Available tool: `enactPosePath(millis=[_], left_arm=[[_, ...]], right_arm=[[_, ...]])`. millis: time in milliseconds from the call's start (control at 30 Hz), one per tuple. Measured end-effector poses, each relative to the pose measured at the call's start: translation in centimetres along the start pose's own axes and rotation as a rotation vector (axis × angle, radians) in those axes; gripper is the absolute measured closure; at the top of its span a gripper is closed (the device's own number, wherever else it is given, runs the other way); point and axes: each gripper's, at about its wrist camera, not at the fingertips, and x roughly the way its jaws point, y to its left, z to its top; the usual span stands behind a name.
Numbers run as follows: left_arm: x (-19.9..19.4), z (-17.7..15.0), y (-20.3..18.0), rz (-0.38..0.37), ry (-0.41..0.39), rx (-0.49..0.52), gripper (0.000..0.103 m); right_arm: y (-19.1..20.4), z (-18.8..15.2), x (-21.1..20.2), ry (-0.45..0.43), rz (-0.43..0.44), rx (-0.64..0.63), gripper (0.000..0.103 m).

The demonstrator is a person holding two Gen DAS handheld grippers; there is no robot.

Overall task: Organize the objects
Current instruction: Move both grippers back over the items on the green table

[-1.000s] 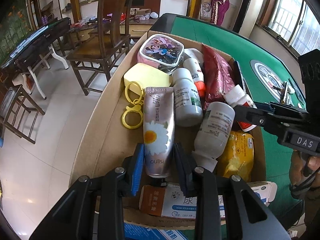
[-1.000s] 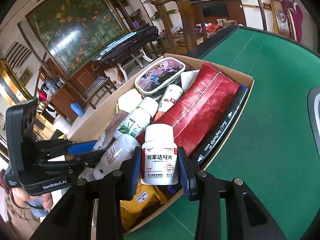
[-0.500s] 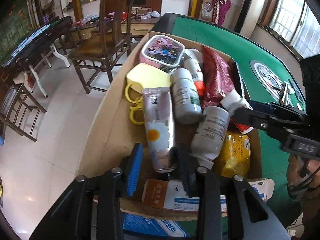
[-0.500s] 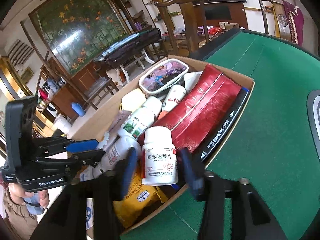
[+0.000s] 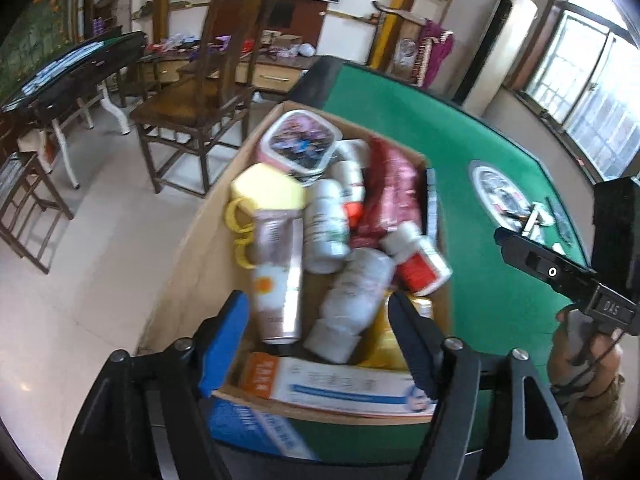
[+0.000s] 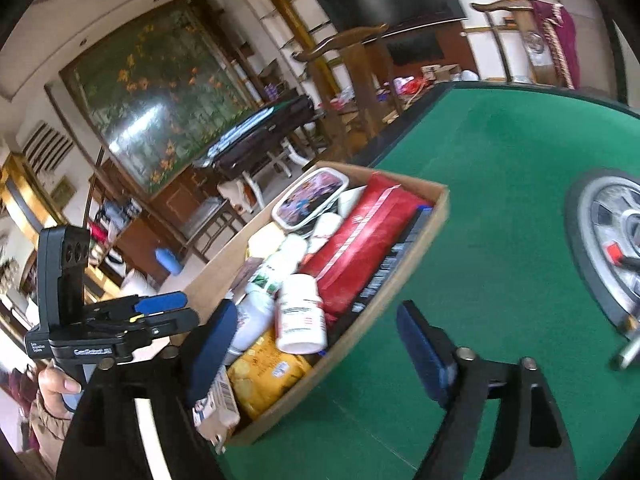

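A cardboard box [image 5: 188, 256] [image 6: 436, 216] on the green table holds several items. The daisy cream tube [image 5: 278, 276] lies in it beside white bottles [image 5: 352, 304] and a white pill bottle with a red label [image 5: 420, 264] [image 6: 300, 316]. My left gripper [image 5: 316, 336] hovers above the tube's end, its jaws opening, touching nothing. My right gripper [image 6: 312, 348] has jaws opening wide; the pill bottle lies free in the box ahead of them. Each gripper also shows in the other's view, the right gripper [image 5: 560, 272] and the left gripper [image 6: 160, 312].
The box also holds a red pouch [image 6: 360, 240], a pictured tin [image 5: 300, 144], a yellow case [image 5: 268, 190], a yellow packet [image 6: 264, 376] and flat boxes [image 5: 332, 384]. A round silver centrepiece [image 6: 612, 240] sits in the green felt [image 6: 500, 200]. A wooden chair [image 5: 200, 104] stands beyond the table.
Both grippers opened and let go: the cream tube and the pill bottle now lie in the box. Both grippers drew back and up; the right one shifted right over the felt.
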Motion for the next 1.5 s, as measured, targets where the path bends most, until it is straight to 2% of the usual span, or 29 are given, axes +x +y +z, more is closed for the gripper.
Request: enactPosePath(millis=[100,167,267,333,400,467,500,533,567,667,767,833,933,1067,1100,1233,1300,1400,1500], left_arm=[[-0.3,0.2,-2.4,-0.036,0.004,0.032,0.024],[-0.1,0.4,-3.9,-0.048,0.011,0.053,0.022],[0.4,0.6,-6.8,-0.079,0.031,0.085,0.021],[0.8,0.7,-9.0,-0.099,0.043,0.114,0.021],[1.1,0.9,-11.5,-0.124,0.053,0.157,0.021],[1.6,1.0,-13.5,-0.141,0.059,0.194,0.02],[2.0,1.2,-15.2,-0.153,0.063,0.224,0.02],[2.4,1.4,-16.0,-0.16,0.066,0.239,0.02],[3.0,1.6,-17.3,-0.173,0.073,0.258,0.02],[5.0,2.0,-21.0,-0.203,0.093,0.313,0.021],[7.0,2.2,-24.2,-0.221,0.106,0.369,0.021],[8.4,2.3,-26.0,-0.216,0.117,0.4,0.021],[10.1,2.4,-27.3,-0.216,0.142,0.414,0.021],[11.1,2.3,-27.6,-0.237,0.155,0.404,0.021],[11.3,2.3,-27.5,-0.233,0.154,0.404,0.021],[11.7,2.6,-26.8,-0.23,0.156,0.39,0.021],[11.7,2.8,-26.2,-0.235,0.159,0.378,0.021],[11.7,3.0,-25.6,-0.236,0.158,0.368,0.021],[11.9,3.2,-25.2,-0.235,0.16,0.359,0.021]], right_arm=[[-1.4,-0.1,-1.6,-0.02,-0.006,0.027,0.008],[-4.1,-0.2,-4.4,-0.057,-0.03,0.079,0.006],[-6.5,-0.4,-7.1,-0.084,-0.05,0.113,0.0],[-7.4,-0.6,-8.3,-0.097,-0.062,0.118,0.0],[-10.2,-1.0,-11.7,-0.139,-0.111,0.141,0.0],[-11.1,-1.2,-12.8,-0.153,-0.123,0.159,0.0],[-13.7,-1.4,-14.9,-0.192,-0.132,0.23,0.0],[-13.7,-1.4,-14.9,-0.192,-0.132,0.23,0.0],[-16.4,-1.9,-16.5,-0.231,-0.117,0.323,0.0],[-19.5,-2.6,-17.3,-0.252,-0.035,0.461,0.0],[-20.6,-2.8,-16.8,-0.227,0.034,0.529,0.0],[-20.7,-2.8,-16.1,-0.202,0.043,0.54,0.0],[-20.6,-2.7,-15.3,-0.17,0.009,0.528,0.0],[-21.0,-2.4,-14.4,-0.14,-0.081,0.545,0.009],[-21.2,-2.3,-14.2,-0.133,-0.1,0.552,0.015],[-22.1,-1.9,-12.7,-0.079,-0.301,0.555,0.033],[-22.2,-1.4,-12.4,-0.074,-0.368,0.55,0.039],[-21.7,-0.4,-11.6,-0.057,-0.455,0.516,0.042],[-20.6,0.0,-10.8,-0.018,-0.546,0.42,0.045]])
